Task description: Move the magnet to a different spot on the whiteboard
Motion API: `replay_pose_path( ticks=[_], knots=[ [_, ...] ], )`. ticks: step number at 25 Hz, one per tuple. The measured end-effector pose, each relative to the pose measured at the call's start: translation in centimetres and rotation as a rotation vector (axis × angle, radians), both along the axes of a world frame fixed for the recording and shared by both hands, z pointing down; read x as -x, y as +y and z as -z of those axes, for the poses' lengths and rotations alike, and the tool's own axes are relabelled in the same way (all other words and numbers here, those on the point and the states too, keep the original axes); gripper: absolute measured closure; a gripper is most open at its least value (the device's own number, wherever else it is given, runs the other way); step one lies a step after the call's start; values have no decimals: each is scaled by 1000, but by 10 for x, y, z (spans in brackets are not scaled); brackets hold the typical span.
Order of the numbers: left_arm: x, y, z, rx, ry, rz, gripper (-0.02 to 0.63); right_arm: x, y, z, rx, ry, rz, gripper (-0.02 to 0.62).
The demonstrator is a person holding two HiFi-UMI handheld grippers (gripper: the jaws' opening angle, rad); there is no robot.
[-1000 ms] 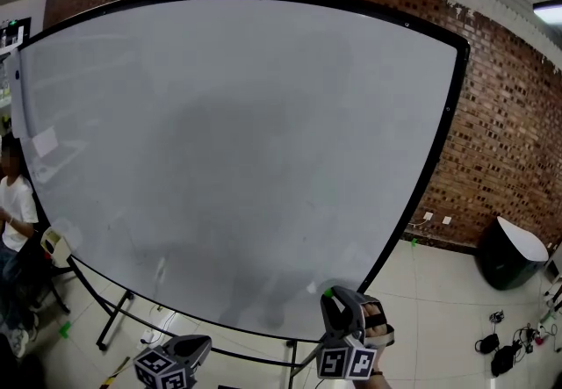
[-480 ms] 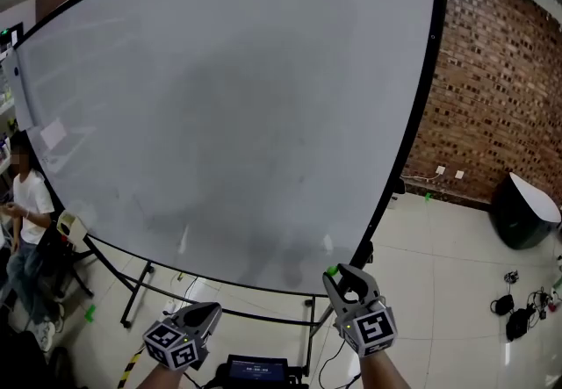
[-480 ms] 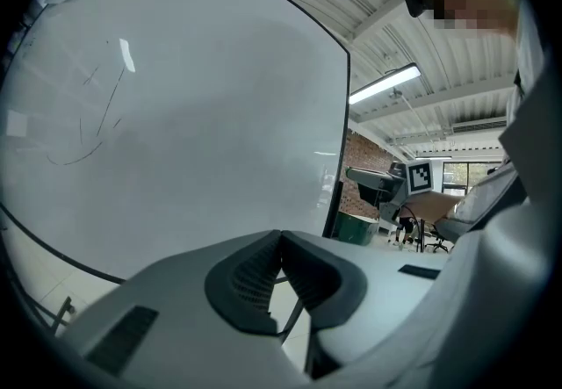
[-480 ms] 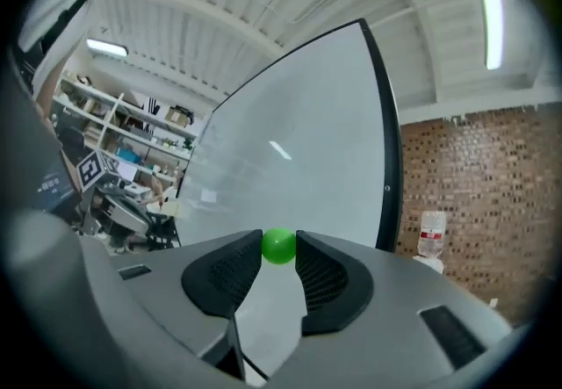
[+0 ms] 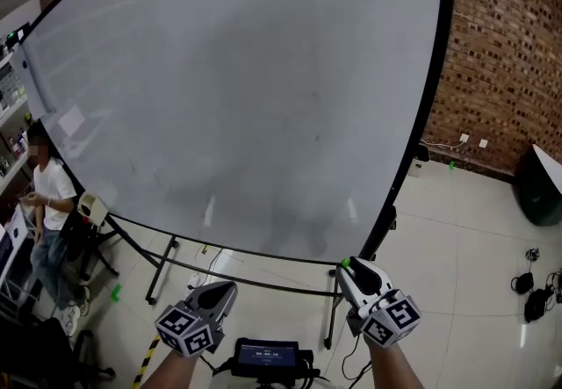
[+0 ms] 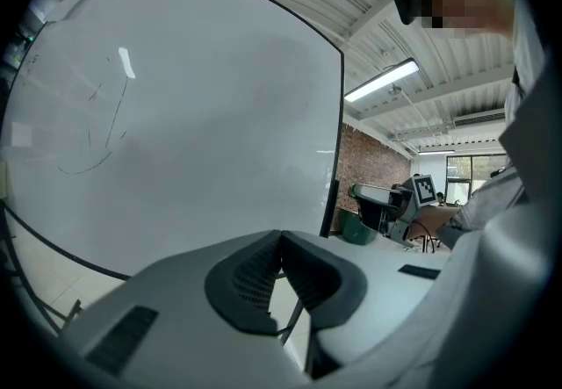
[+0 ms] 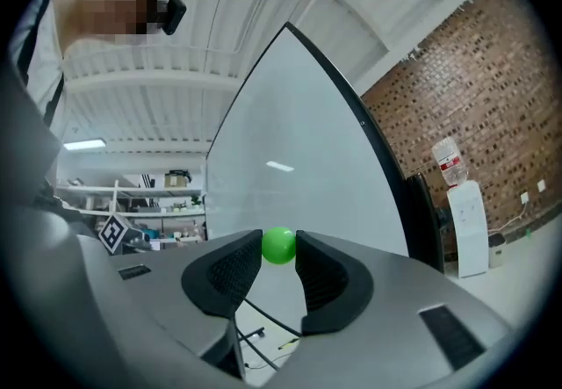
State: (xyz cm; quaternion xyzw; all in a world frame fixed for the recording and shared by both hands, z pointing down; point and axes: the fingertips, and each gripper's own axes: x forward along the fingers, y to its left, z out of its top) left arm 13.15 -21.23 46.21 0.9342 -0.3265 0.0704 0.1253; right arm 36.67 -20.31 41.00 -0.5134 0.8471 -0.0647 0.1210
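The right gripper (image 5: 349,268) is pinching the green magnet (image 7: 279,246) at its jaw tips, clear of the whiteboard (image 5: 246,97); bringing it flat-on to a bare patch is looking wisest; the left gripper (image 6: 279,240) is idling clenched, empty.

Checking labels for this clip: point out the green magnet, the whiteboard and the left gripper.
green magnet (image 7: 279,246): right gripper view, its rounded front.
whiteboard (image 5: 246,97): head view, bare middle.
left gripper (image 6: 281,236): left gripper view, where fingertips meet.
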Motion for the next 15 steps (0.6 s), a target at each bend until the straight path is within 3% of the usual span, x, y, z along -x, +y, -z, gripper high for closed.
replay_pose_path(
  ticks=[4,8,15],
  knots=[
    [19,14,-10,23,-21,9,581,20,17,-16,23,-87,33,449],
    [27,2,-4,-9,2,0,581,32,10,-14,10,-114,39,449],
    [85,-5,-7,-1,24,15,581,91,6,-20,35,-156,68,449]
  ],
)
